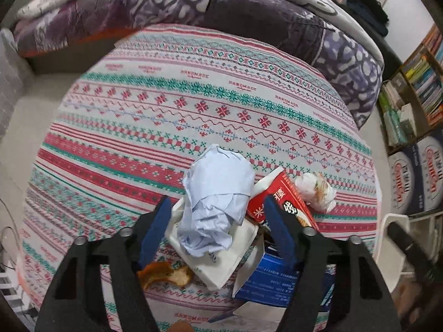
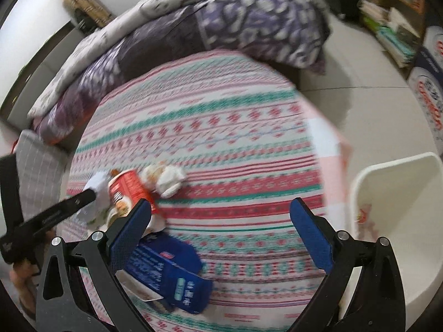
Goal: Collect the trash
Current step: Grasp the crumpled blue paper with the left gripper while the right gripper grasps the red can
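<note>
Between the blue pads of the left tool, a crumpled pale-blue paper wad sits on the patterned table, pads not pressing it. Beside it lie a red box, blue carton, orange peel and white tissue. Right tool gapes wide, empty, near a white bin.

Pale blue crumpled paper on red-and-teal patterned cloth.
</note>
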Action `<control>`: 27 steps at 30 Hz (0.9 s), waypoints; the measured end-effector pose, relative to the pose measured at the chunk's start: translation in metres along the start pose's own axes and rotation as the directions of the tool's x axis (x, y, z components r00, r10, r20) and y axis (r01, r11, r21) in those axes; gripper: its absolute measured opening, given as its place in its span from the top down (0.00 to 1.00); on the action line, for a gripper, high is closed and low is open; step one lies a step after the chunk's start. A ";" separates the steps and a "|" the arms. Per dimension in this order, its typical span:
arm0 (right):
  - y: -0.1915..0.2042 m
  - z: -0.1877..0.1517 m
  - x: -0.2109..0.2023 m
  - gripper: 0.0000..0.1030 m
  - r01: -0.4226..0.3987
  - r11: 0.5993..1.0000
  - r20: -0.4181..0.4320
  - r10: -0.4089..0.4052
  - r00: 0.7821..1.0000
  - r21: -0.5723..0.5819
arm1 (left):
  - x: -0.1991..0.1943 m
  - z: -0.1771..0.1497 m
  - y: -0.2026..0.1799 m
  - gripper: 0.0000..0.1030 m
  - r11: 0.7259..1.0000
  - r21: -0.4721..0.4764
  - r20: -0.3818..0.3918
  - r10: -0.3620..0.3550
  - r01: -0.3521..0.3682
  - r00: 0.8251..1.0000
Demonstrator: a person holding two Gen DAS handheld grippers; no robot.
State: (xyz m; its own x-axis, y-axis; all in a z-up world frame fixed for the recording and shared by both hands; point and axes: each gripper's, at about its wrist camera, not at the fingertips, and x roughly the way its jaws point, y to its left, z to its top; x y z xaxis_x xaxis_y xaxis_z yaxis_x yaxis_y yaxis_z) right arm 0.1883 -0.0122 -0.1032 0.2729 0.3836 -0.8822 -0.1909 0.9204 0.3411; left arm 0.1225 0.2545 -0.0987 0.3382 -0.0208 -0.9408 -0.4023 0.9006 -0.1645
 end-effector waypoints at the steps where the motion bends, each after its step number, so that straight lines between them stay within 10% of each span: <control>1: 0.004 -0.001 0.005 0.07 -0.015 1.000 -0.016 0.015 1.000 -0.013 | 0.002 0.001 0.001 0.50 1.000 -0.001 -0.012 -0.013 0.013 1.000; 20: 0.102 -0.018 0.089 0.08 -0.174 0.958 -0.227 0.122 0.966 -0.226 | -0.052 0.005 0.022 0.61 0.997 -0.014 0.145 -0.077 0.080 0.986; 23: 0.104 -0.017 0.093 0.18 -0.177 0.961 -0.216 0.131 0.968 -0.212 | -0.048 0.003 0.027 0.61 0.997 -0.019 0.134 -0.072 0.076 0.988; 27: 0.097 -0.017 0.089 0.58 -0.204 0.962 -0.215 0.163 0.963 -0.184 | -0.046 0.002 0.027 0.61 0.997 -0.020 0.131 -0.065 0.068 0.989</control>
State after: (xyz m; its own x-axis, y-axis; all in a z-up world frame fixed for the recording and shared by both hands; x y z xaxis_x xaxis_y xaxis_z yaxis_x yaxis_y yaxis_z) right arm 0.1782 0.1095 -0.1538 0.0294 0.5031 -0.8637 -0.4130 0.7930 0.4478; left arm 0.0982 0.2806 -0.0595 0.4724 -0.0219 -0.8811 -0.3956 0.8881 -0.2341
